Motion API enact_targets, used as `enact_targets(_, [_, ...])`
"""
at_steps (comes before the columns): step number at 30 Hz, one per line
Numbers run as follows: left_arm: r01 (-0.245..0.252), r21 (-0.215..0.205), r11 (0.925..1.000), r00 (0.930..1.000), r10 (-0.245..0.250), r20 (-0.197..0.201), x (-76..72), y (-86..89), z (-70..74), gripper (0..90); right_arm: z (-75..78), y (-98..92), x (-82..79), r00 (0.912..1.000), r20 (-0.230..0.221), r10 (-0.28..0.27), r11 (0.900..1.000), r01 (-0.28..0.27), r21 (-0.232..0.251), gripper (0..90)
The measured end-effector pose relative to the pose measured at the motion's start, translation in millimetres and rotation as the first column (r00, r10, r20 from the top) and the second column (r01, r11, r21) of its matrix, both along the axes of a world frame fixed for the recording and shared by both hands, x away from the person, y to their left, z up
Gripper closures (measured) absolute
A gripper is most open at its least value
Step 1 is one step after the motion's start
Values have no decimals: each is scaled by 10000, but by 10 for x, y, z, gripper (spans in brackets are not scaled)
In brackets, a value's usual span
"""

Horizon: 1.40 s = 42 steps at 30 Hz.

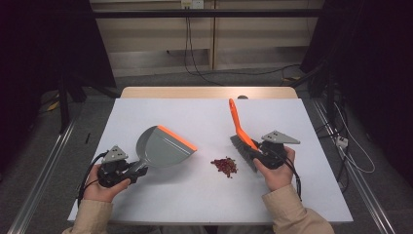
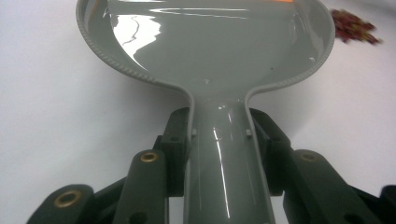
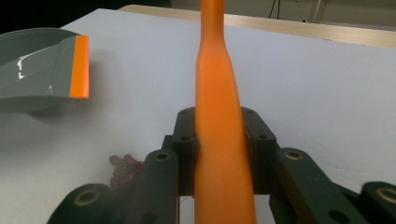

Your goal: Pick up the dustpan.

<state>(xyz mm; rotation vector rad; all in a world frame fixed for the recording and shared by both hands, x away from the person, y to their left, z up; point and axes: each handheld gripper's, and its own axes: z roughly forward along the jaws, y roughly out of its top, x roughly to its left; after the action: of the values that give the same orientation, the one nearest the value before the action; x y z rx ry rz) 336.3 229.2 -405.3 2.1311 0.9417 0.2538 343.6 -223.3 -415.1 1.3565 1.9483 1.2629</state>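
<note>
— Your left tool (image 1: 139, 170), near the table's (image 1: 160, 204) front-left corner, is pinching the dustpan (image 1: 163, 146) by its handle, jaws pressed on both sides of it. The pan's orange lip faces the debris (image 1: 224, 165) but sits well apart from it.

— And my right?

— Your right tool (image 1: 258, 155) is clamped on the brush (image 1: 242, 139) by its orange handle, toward the front-right. The bristles are just beside the pile, which lies between brush and pan, near the table's middle front.

— What could go wrong?

— I'd judge the pan's lip looks lifted off the table. Sweep now and bits may slide under it or scatter past its sides. A hard flick could also send pieces toward the front edge. The handle is smooth, so the pan may twist in your grip if the brush pushes on it.
</note>
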Motion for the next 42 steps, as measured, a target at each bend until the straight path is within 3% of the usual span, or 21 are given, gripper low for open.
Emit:
enact_targets(4, [477, 189, 9987, 9988, -475, -110, -46, -10, -46, 629, -2, 2, 0, 10000, 1, 2, 10000, -2, -2, 709])
enact_targets(10, [826, 362, 9959, 9957, -810, -442, -50, 0, -166, 628, -8, 5, 3, 10000, -22, 12, 10000, -12, -32, 709])
enact_targets(13, [1114, 584, 9921, 9932, -1092, -402, -63, -42, -190, 628, -6, 7, 3, 10000, -18, 19, 10000, -19, -33, 709])
enact_targets(15, [1364, 500, 9894, 9901, -1345, -396, -70, -65, -187, 628, -7, 6, 4, 10000, -23, 33, 10000, -34, -31, 710])
enact_targets(19, [1960, 653, 9784, 9803, -1938, -390, -90, -134, -196, 627, -8, 5, 2, 10000, -36, 31, 10000, -31, -12, 710])
enact_targets(25, [2689, 478, 9620, 9628, -2672, -398, -107, -221, -207, 627, -11, 8, 4, 10000, -43, 1, 10000, -1, -59, 709])
enact_targets(28, [3117, 555, 9486, 9500, -3098, -393, -116, -265, -218, 626, -20, 16, 9, 10000, -59, -8, 9999, 7, -114, 710])
enact_targets(35, [3524, 574, 9341, 9357, -3507, -382, -131, -329, -227, 625, -41, 46, 19, 10000, -96, -3, 9996, 0, -287, 710])
enact_targets(37, [3422, 657, 9373, 9395, -3406, -358, -134, -347, -233, 625, -47, 51, 22, 9999, -142, 5, 9995, -10, -312, 709])
enact_targets(39, [3480, 733, 9346, 9374, -3457, -428, -129, -363, -249, 624, -52, 56, 25, 9999, -141, 17, 9995, -22, -324, 709])
enact_targets(40, [3444, 735, 9360, 9386, -3414, -506, -128, -371, -258, 624, -54, 59, 24, 9999, -153, 13, 9995, -18, -315, 709])
enact_targets(41, [3292, 838, 9405, 9441, -3259, -502, -129, -378, -262, 623, -54, 62, 23, 9999, -161, 23, 9995, -28, -301, 709])
enact_targets(42, [3313, 847, 9397, 9432, -3275, -559, -125, -383, -272, 622, -54, 63, 23, 9999, -153, 38, 9995, -43, -318, 709])
